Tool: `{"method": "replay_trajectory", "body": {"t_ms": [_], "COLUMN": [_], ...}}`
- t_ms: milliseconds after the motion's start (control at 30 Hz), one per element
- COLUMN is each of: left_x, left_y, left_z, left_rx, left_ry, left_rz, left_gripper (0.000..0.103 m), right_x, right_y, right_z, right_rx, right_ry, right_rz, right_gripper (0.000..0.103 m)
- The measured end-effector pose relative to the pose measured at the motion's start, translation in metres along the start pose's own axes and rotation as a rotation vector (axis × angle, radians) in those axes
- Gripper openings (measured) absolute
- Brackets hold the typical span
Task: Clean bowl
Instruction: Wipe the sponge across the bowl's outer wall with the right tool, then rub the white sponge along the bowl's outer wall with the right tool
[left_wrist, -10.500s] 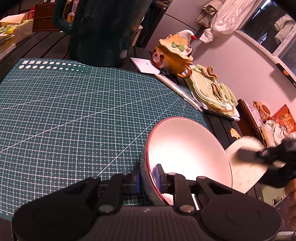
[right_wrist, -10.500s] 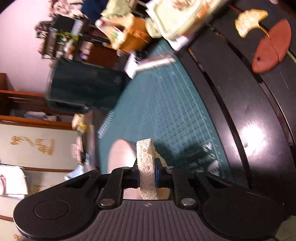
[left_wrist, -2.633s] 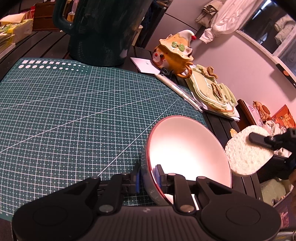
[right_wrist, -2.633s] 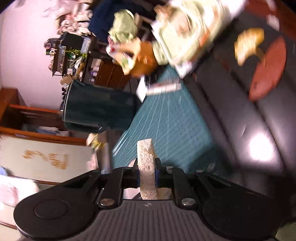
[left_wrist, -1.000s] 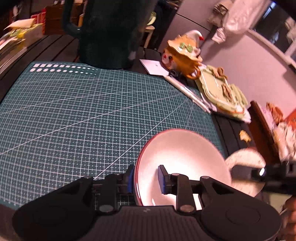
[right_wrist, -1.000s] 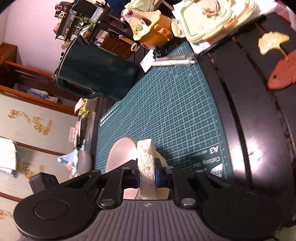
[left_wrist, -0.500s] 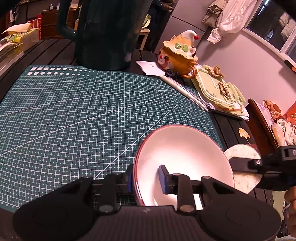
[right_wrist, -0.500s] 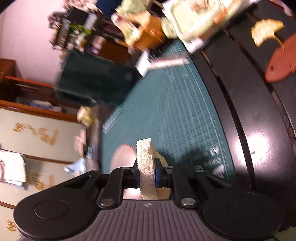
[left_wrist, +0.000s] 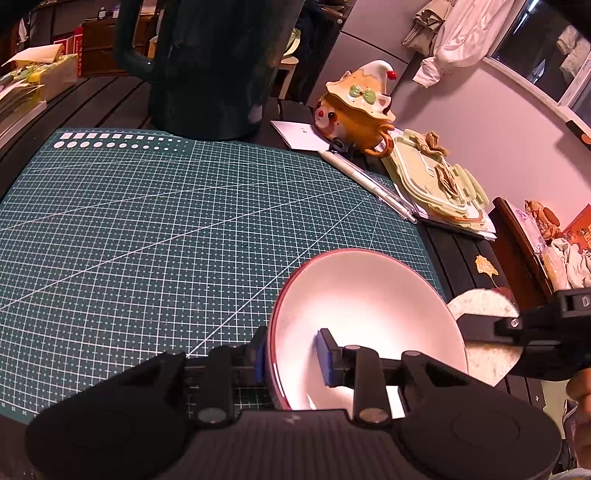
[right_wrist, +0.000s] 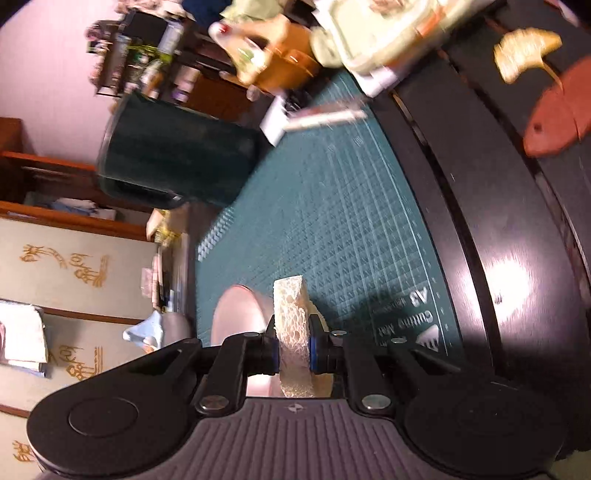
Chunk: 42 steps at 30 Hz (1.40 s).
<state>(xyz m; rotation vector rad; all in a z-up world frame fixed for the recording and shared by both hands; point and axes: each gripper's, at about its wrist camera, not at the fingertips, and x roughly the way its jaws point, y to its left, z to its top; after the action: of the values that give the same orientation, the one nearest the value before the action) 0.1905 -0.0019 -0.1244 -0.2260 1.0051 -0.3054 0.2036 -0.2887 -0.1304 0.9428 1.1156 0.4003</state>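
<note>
Left gripper (left_wrist: 291, 356): jaws are set wide, straddling the near rim of the bowl (left_wrist: 369, 306). One blue pad is seen outside the wall, the other inside with a clear gap to the wall, so no clamp on the rim is shown.

Bowl: pink-white inside, dark red rim, tilted so the opening is turned toward the left wrist camera. It is located at the near-right corner of the green cutting mat (left_wrist: 155, 229). Whether the base is touching the mat cannot be told, as the gripper body blocks it. In the right wrist view the bowl (right_wrist: 236, 317) is seen just left of the sponge.

Right gripper (right_wrist: 291, 349): jaws are closed narrow on a pale porous sponge (right_wrist: 291, 325), held edge-on between the blue pads. In the left wrist view the sponge (left_wrist: 484, 332) is seen as a round disc just right of the bowl's right rim, with the right gripper (left_wrist: 480, 332) across it. Contact between sponge and bowl cannot be confirmed. The right wrist view is motion-blurred.

Also on the dark slatted table (left_wrist: 458, 258):
- A large dark green pitcher (left_wrist: 207, 66) is stood at the far edge of the mat.
- An orange character mug (left_wrist: 354, 107) with a hat-shaped lid is placed far right.
- A pen (left_wrist: 369, 181) is laid along the mat's far-right edge.
- A stack of pale green layered pieces (left_wrist: 436, 184) is found beside the pen.
- A reddish fish-shaped piece (right_wrist: 557, 118) and a yellow leaf shape (right_wrist: 524, 51) are seen right of the mat.
</note>
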Motion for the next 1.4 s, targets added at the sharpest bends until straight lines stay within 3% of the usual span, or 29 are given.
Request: {"method": "replay_trajectory", "body": {"t_ms": [200,400,667,867,967,1167,1400], "left_x": [0.001,0.0,0.001,0.002,0.002,0.003,0.004], "left_y": [0.0,0.001,0.002,0.004,0.005,0.004,0.007], "left_z": [0.0,-0.001,0.0,-0.001,-0.001,-0.001,-0.001], "left_rx": [0.002,-0.001,-0.008,-0.015,-0.02,-0.019,-0.014], "left_ry": [0.001,0.001,0.002,0.001,0.002,0.003,0.004], "left_rz": [0.001,-0.002,-0.008,-0.012,-0.016,-0.017,-0.017], "left_gripper": [0.026,0.026,0.026,0.026,0.026,0.026,0.026], "right_x": [-0.022,0.007,-0.026,0.004,0.0,-0.029,0.003], "right_y": [0.005,-0.006,0.004,-0.003,0.001,0.009,0.002], "right_z": [0.004,0.002,0.008,0.003,0.003,0.008,0.002], "right_rx": [0.008,0.033,0.032,0.027,0.018,0.004,0.012], "right_ry": [-0.073,0.034,-0.072,0.034,0.018,-0.082,0.011], "right_rz": [0.096,-0.021,0.092,-0.035,-0.025,0.076,-0.025], "right_gripper": [0.013,0.013,0.013,0.013,0.013,0.013,0.013]}}
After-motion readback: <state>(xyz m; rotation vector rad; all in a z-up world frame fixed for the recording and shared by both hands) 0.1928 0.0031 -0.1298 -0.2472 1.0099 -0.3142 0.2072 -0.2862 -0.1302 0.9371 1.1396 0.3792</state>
